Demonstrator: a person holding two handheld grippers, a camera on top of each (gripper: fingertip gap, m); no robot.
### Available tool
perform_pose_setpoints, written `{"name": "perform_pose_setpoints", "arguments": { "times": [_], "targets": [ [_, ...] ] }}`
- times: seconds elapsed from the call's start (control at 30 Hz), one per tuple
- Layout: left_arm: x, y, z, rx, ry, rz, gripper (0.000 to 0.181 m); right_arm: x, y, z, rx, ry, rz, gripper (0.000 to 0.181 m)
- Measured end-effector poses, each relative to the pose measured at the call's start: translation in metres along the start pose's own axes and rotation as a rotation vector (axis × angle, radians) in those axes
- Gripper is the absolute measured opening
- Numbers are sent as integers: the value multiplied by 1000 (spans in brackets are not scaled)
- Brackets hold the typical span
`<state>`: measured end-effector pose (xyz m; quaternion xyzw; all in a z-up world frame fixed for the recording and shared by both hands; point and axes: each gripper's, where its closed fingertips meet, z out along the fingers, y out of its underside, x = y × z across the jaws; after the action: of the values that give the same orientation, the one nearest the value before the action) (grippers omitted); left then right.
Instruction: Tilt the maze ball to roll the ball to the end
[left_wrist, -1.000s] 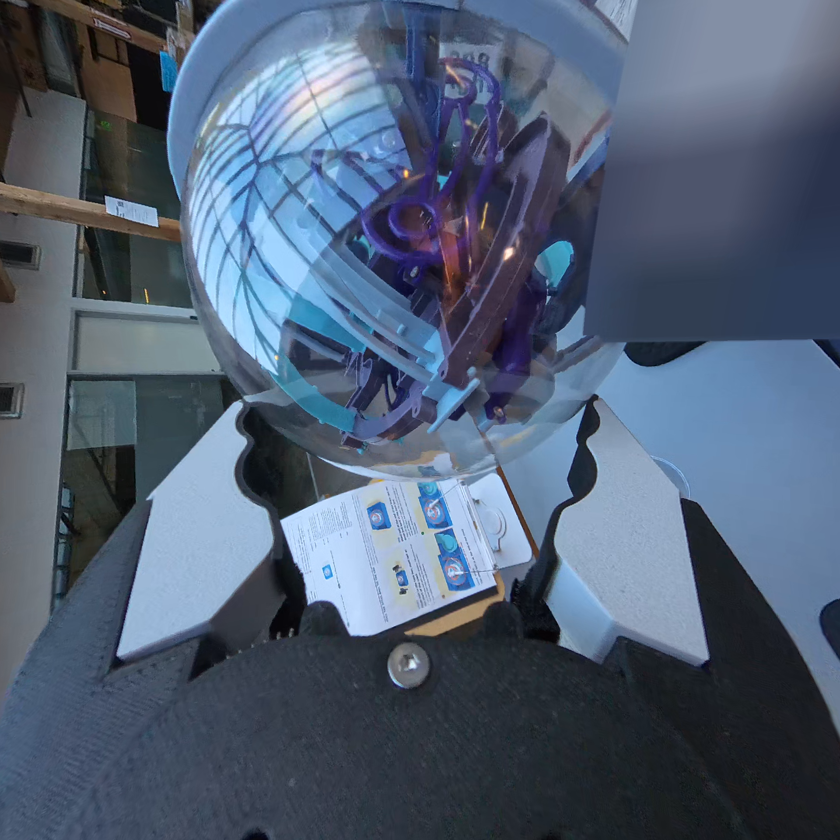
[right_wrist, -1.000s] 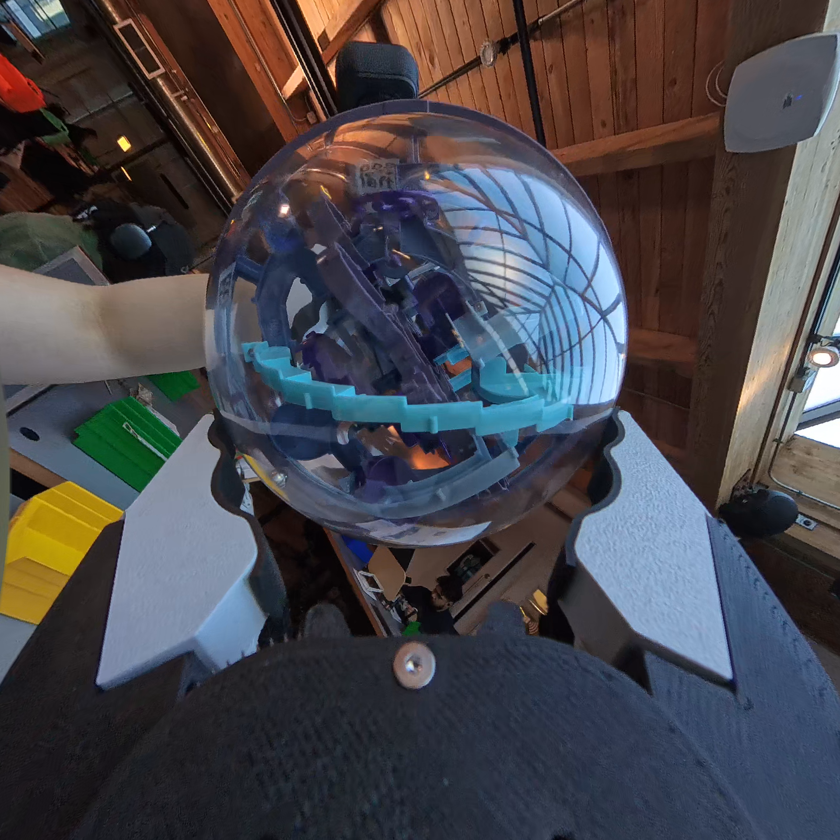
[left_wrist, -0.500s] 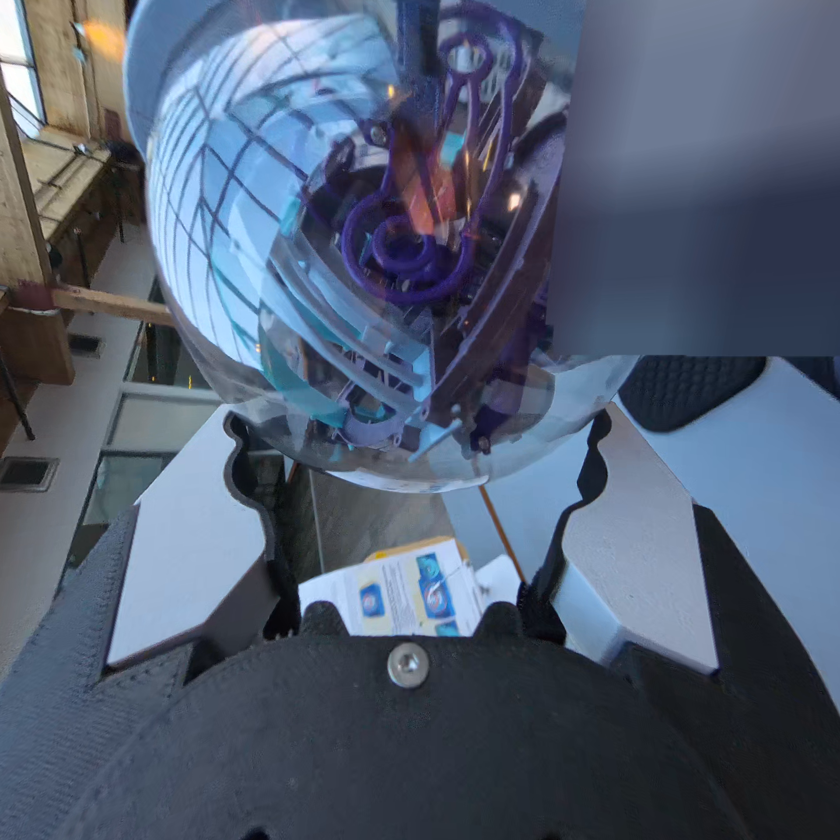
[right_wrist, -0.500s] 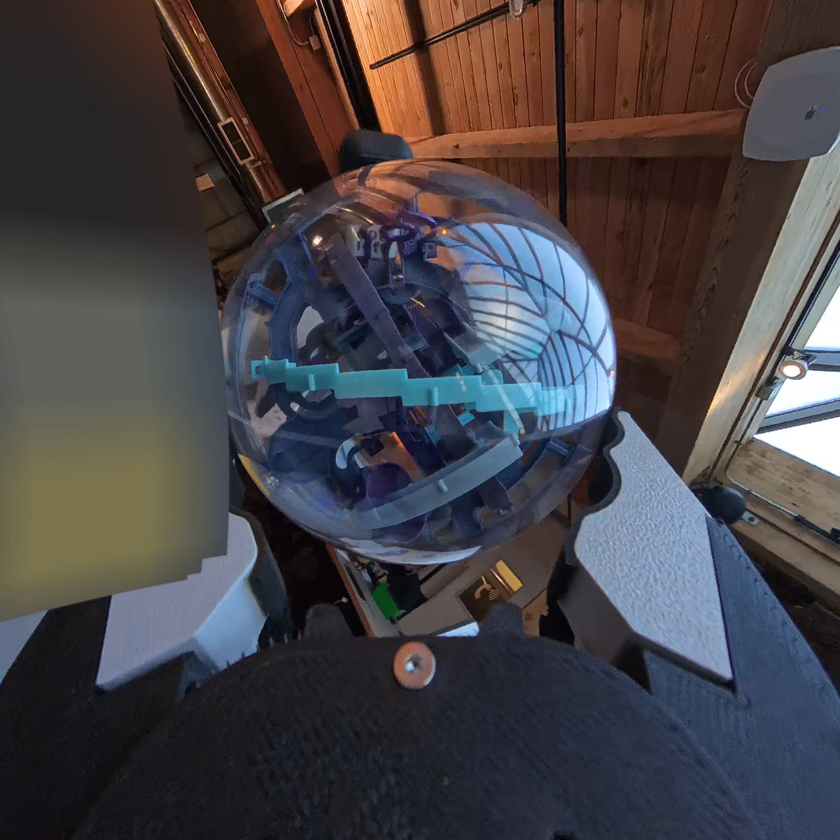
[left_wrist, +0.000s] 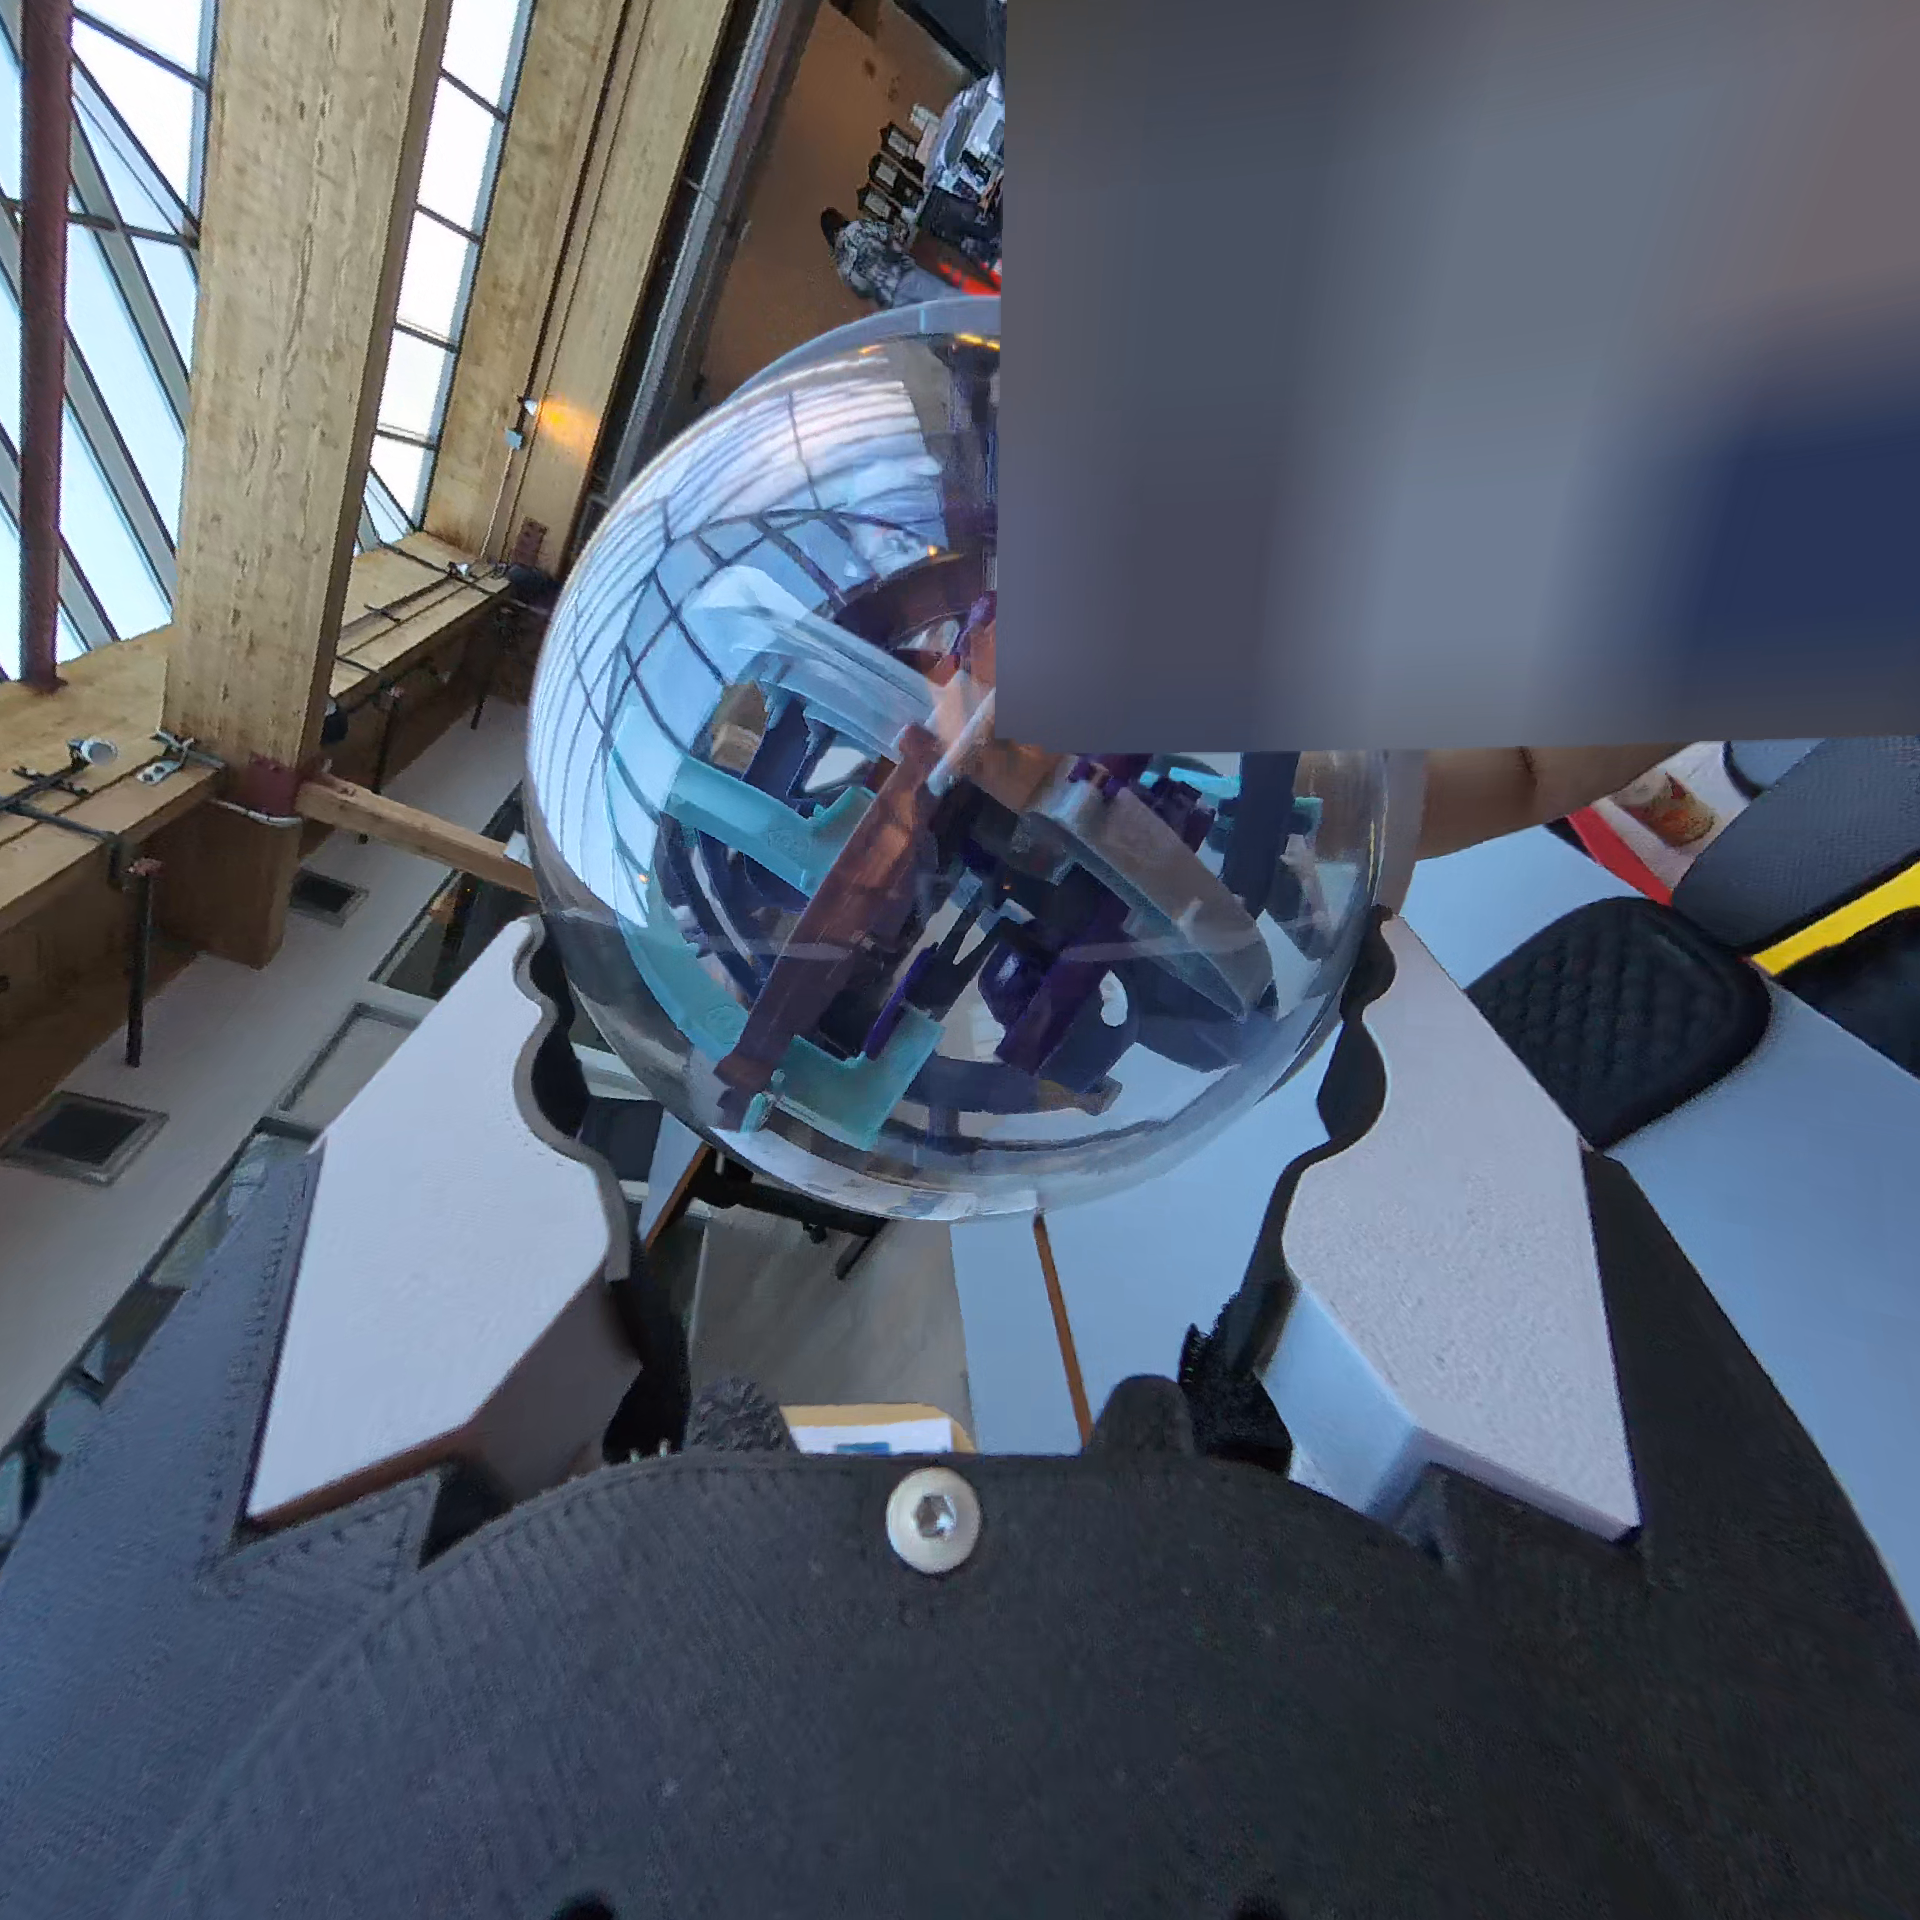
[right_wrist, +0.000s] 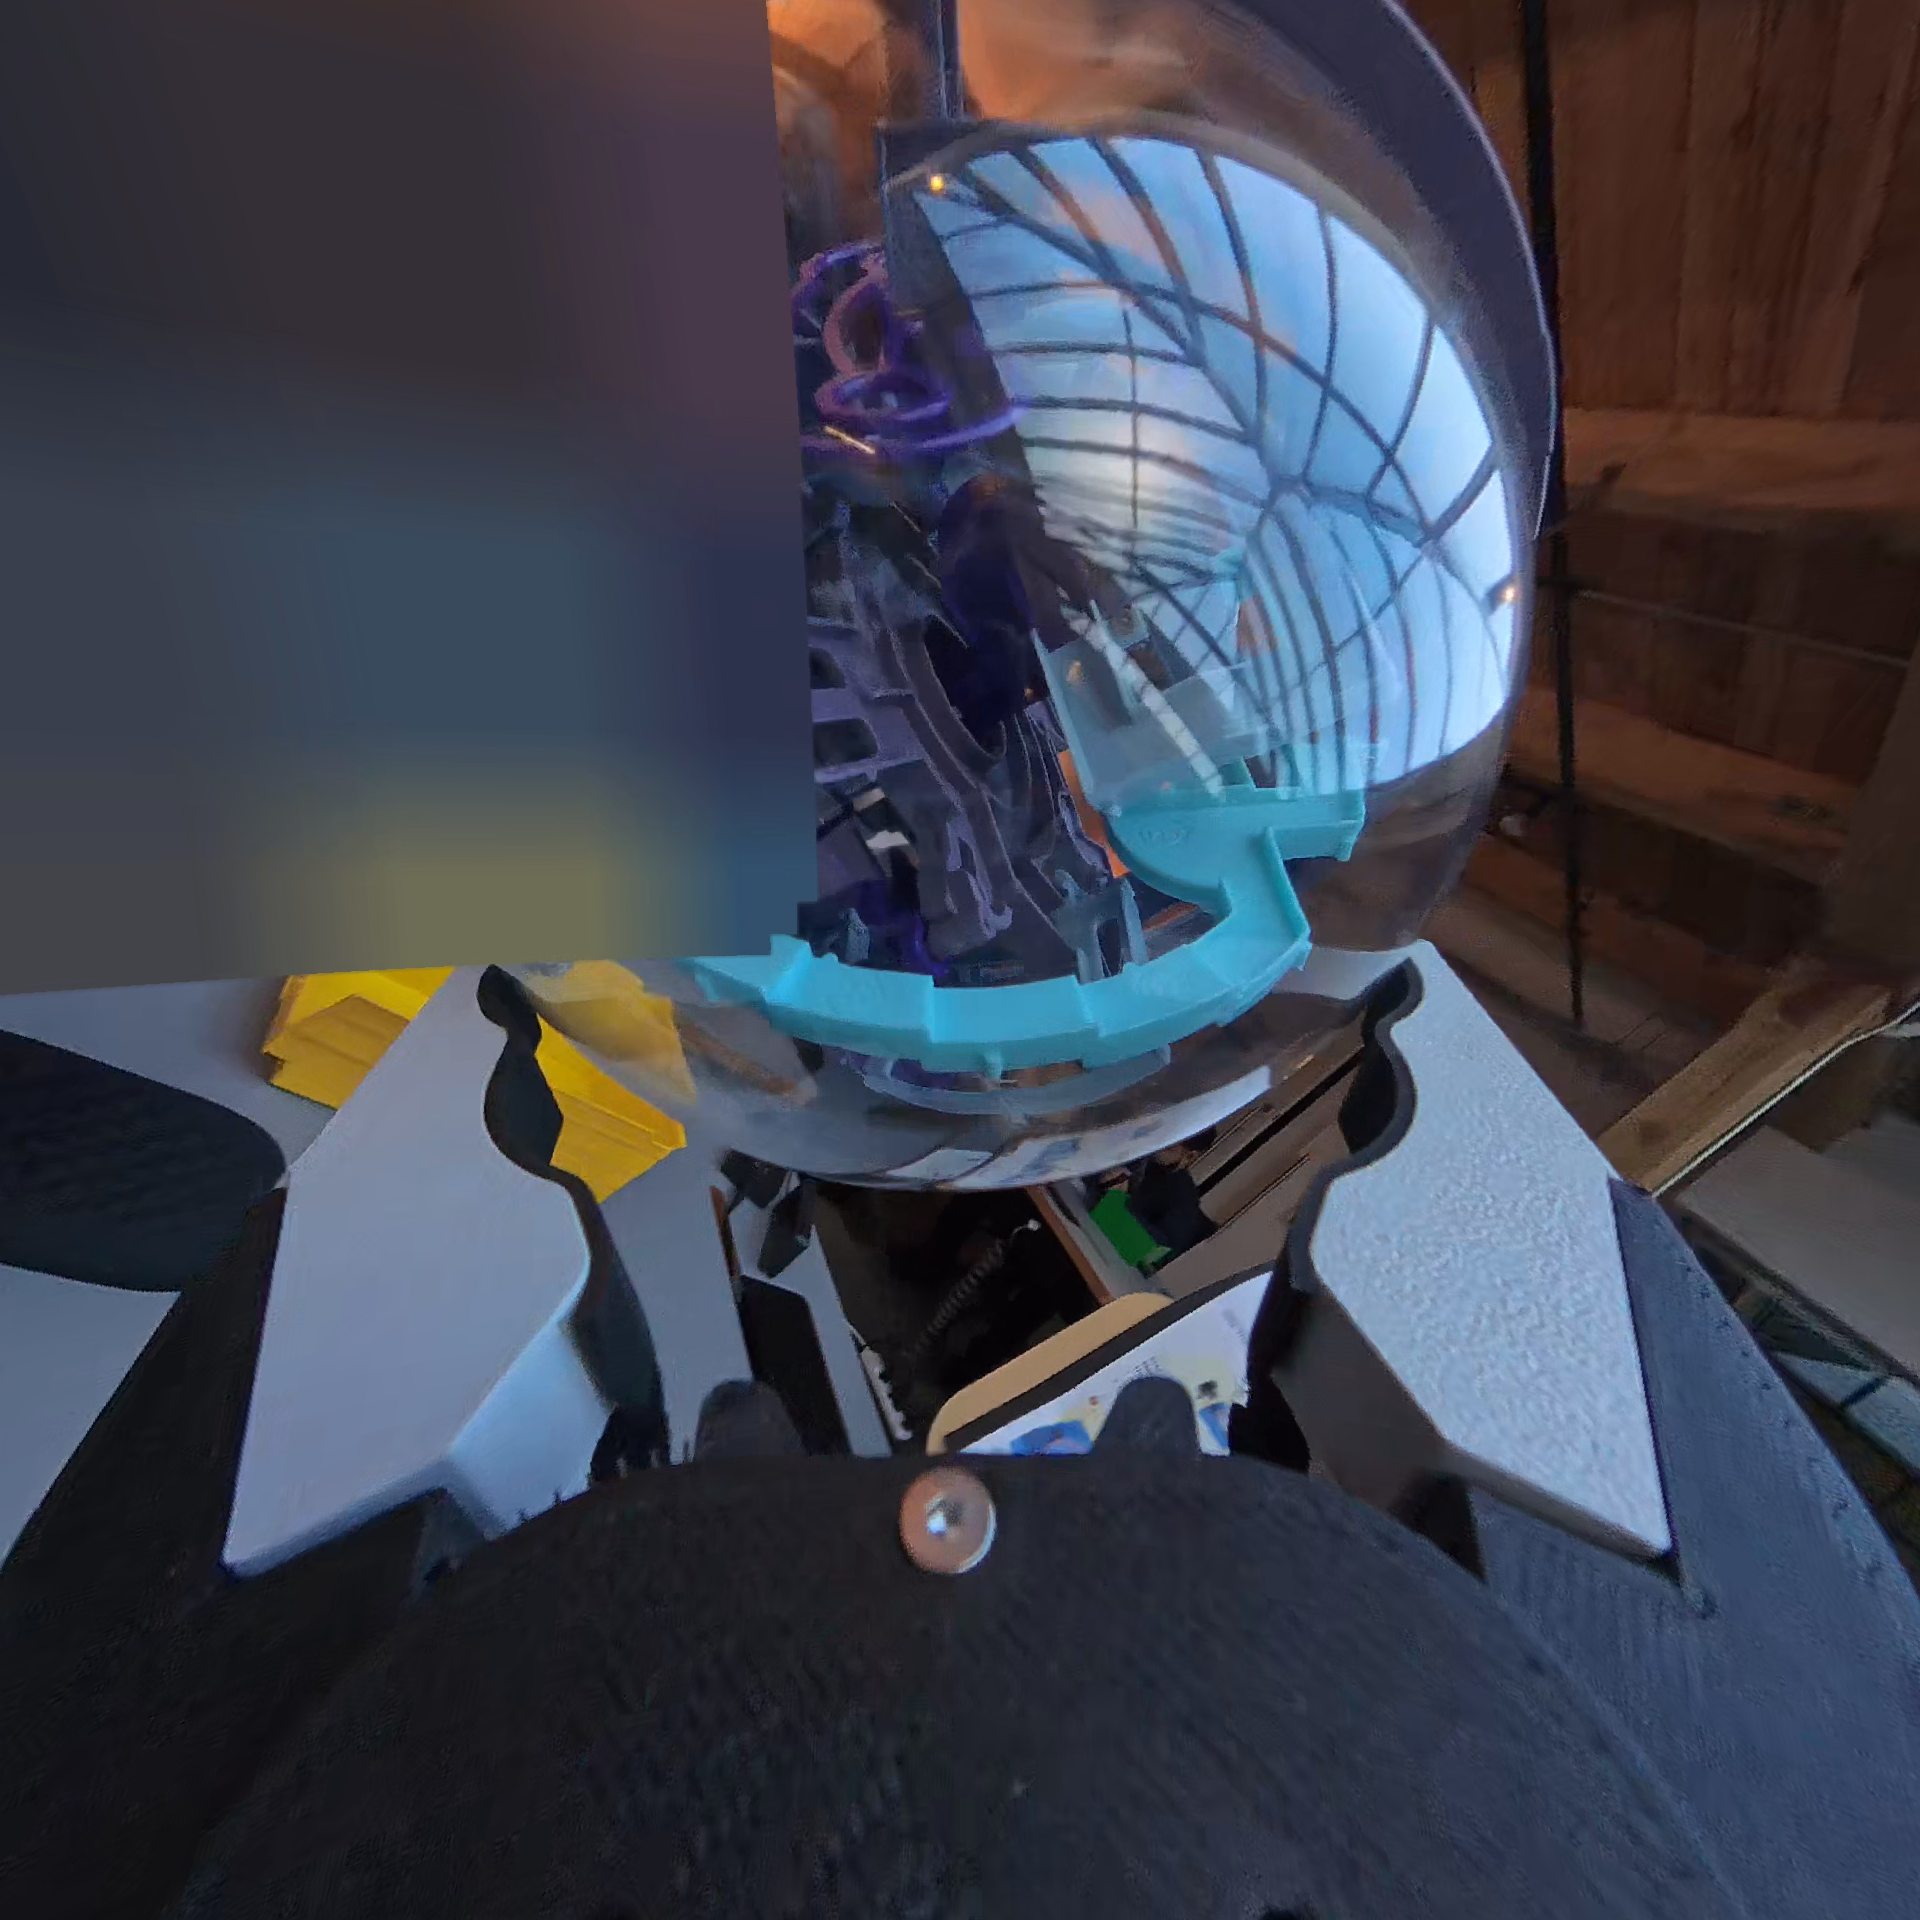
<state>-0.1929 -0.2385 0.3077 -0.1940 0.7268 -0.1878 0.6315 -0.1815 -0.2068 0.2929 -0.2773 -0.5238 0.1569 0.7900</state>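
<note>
The maze ball (left_wrist: 935, 883) is a clear sphere with teal, purple and grey tracks inside, held up in the air. My left gripper (left_wrist: 956, 935) is shut on it, one white finger against each lower side. In the right wrist view the maze ball (right_wrist: 1195, 623) fills the upper middle, with a teal track (right_wrist: 997, 1013) curving along its bottom. My right gripper (right_wrist: 951, 982) is shut on it the same way. I cannot make out the small ball inside. Blurred patches hide part of the sphere in both views.
A white table (left_wrist: 1766, 1195) lies below, with yellow bins (right_wrist: 613, 1101) and a printed leaflet (right_wrist: 1143, 1392) on it. A black padded seat part (left_wrist: 1621, 1008) is at the right. A person's arm (left_wrist: 1496, 790) shows behind the sphere. Wooden beams (left_wrist: 281, 416) and windows are beyond.
Both grippers have swung with the maze ball, turning it. The teal track has dropped from level across the middle to the bottom in the right view. The left view has swung toward the windows.
</note>
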Motion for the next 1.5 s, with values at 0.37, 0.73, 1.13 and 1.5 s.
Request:
{"name": "perform_pose_setpoints", "arguments": {
  "times": [0.37,0.73,1.13,1.5],
  "targets": [
    [30,91,-10,100,-28,-194,143,-26,70,7,-13,-22,84,154],
    [35,121,-17,108,-86,-208,142,-28,74,18,-136,-104,-12,154],
    [14,96,-21,105,-102,-88,143,-13,35,26,-194,-117,-183,154],
    [-2,67,-7,-14,8,-60,142,5,11,9,-52,5,-139,154]
  ]
}}
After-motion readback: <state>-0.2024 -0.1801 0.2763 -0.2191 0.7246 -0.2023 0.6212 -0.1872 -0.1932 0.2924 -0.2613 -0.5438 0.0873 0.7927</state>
